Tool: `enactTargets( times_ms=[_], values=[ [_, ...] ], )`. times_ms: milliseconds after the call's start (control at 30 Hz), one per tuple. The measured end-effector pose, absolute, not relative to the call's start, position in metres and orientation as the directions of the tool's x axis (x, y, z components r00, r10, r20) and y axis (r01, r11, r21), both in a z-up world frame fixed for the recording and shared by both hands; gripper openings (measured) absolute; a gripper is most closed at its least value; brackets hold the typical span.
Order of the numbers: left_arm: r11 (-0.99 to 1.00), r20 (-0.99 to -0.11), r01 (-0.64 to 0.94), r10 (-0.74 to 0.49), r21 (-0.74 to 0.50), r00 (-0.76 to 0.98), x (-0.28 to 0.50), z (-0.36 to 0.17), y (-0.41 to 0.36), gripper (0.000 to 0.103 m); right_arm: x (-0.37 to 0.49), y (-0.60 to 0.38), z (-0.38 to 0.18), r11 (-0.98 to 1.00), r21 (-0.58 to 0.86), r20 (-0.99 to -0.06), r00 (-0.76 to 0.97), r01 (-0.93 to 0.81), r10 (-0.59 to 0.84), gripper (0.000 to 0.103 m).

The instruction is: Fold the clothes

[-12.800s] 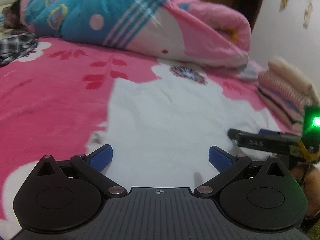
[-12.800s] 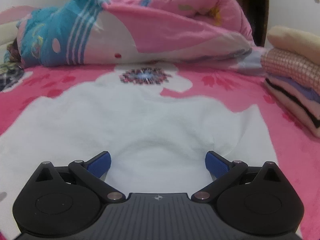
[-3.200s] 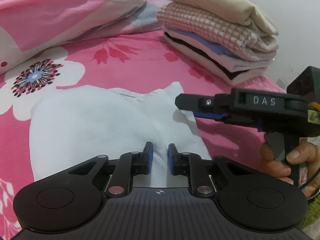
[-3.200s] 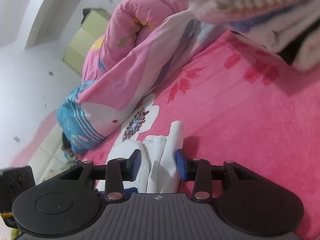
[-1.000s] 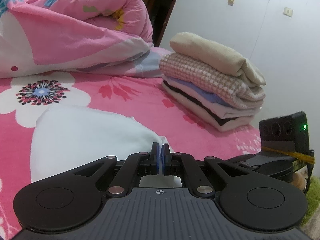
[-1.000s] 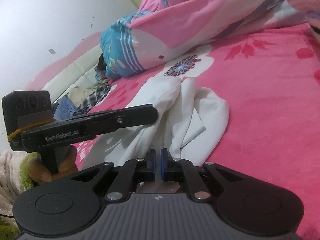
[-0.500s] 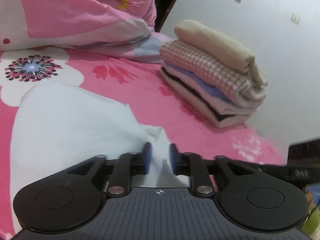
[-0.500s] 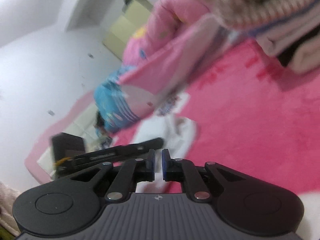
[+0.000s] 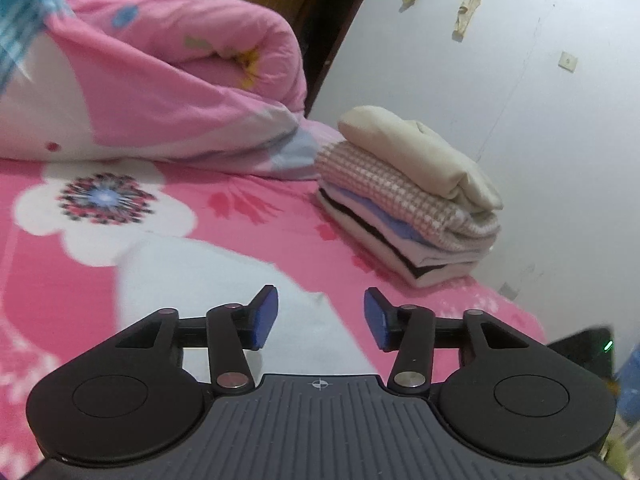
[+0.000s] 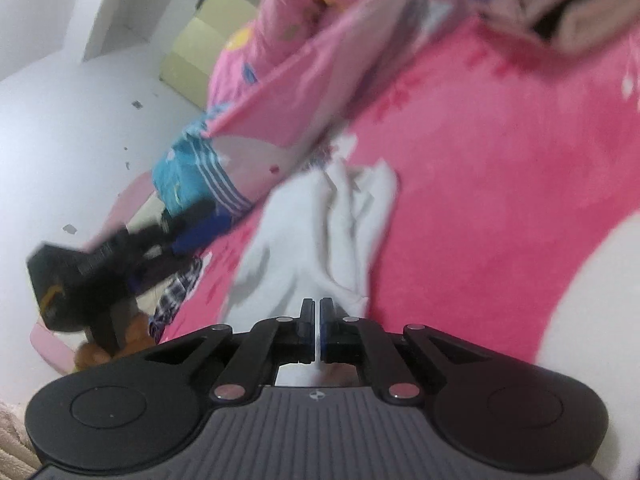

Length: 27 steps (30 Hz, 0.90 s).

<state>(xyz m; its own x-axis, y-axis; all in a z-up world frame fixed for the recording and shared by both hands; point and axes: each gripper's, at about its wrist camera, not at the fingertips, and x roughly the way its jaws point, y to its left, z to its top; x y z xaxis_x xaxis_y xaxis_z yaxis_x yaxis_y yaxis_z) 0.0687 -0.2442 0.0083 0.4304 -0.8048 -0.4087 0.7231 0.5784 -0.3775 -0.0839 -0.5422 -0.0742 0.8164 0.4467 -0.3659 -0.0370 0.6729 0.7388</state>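
A white garment (image 9: 192,280) lies partly folded on the pink flowered bed (image 9: 280,216). My left gripper (image 9: 320,318) hovers just above its near right edge; its jaws are opening and nothing is between the blue pads (image 9: 264,316). In the right wrist view the same white garment (image 10: 320,232) lies bunched and runs down to my right gripper (image 10: 319,320), which is shut with a thin strip of white cloth between its pads. The left gripper (image 10: 192,220) shows blurred at the left there, held by a hand (image 10: 132,332).
A stack of folded clothes (image 9: 408,200) sits at the bed's right edge by the white wall. A rolled pink and blue quilt (image 9: 140,80) fills the far side. A checked cloth (image 10: 176,292) lies at the bed's left end, and a cardboard box (image 10: 200,60) stands behind.
The left jaws have gone from shut on the white garment to wide apart, letting it go, and the left gripper has lifted. The right gripper stayed shut, rolled and moved sideways.
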Motion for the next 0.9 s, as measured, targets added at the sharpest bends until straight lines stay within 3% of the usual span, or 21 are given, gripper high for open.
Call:
enactTargets(
  times_ms=[167,333,533,600,667,733,900],
  values=[
    [0.604,-0.459,0.725,-0.774,-0.331,0.435,0.046,0.006,-0.204,0.051,-0.109,-0.523,-0.053,0.708,0.702,-0.35,0.83,-0.075,0.435,0.002],
    [0.635,-0.547,0.712,-0.726,-0.299,0.417,0.024,-0.017,-0.183,0.051,-0.109,-0.504,-0.077,0.746,0.662,-0.518,0.767,0.078,0.379,0.001],
    [0.652,-0.561,0.666,-0.723,-0.363,0.402,0.016,-0.035,-0.158,0.052,-0.125,-0.495,-0.061,0.748,0.652,-0.512,0.8,0.125,0.312,0.004],
    [0.651,-0.552,0.649,-0.732,-0.395,0.399,0.017,-0.035,-0.149,0.052,-0.127,-0.494,-0.052,0.753,0.644,-0.511,0.808,0.136,0.292,0.01],
    [0.643,-0.54,0.631,-0.747,-0.434,0.388,0.023,-0.035,-0.144,0.056,-0.128,-0.497,-0.042,0.749,0.644,-0.509,0.818,0.157,0.267,0.029],
    [0.634,-0.533,0.607,-0.76,-0.479,0.372,0.032,-0.036,-0.142,0.058,-0.124,-0.506,-0.032,0.74,0.65,-0.499,0.831,0.173,0.244,0.042],
    [0.617,-0.542,0.511,-0.782,-0.599,0.309,0.073,-0.045,-0.149,0.059,-0.078,-0.532,-0.037,0.7,0.684,-0.522,0.808,0.205,0.273,0.058]
  ],
)
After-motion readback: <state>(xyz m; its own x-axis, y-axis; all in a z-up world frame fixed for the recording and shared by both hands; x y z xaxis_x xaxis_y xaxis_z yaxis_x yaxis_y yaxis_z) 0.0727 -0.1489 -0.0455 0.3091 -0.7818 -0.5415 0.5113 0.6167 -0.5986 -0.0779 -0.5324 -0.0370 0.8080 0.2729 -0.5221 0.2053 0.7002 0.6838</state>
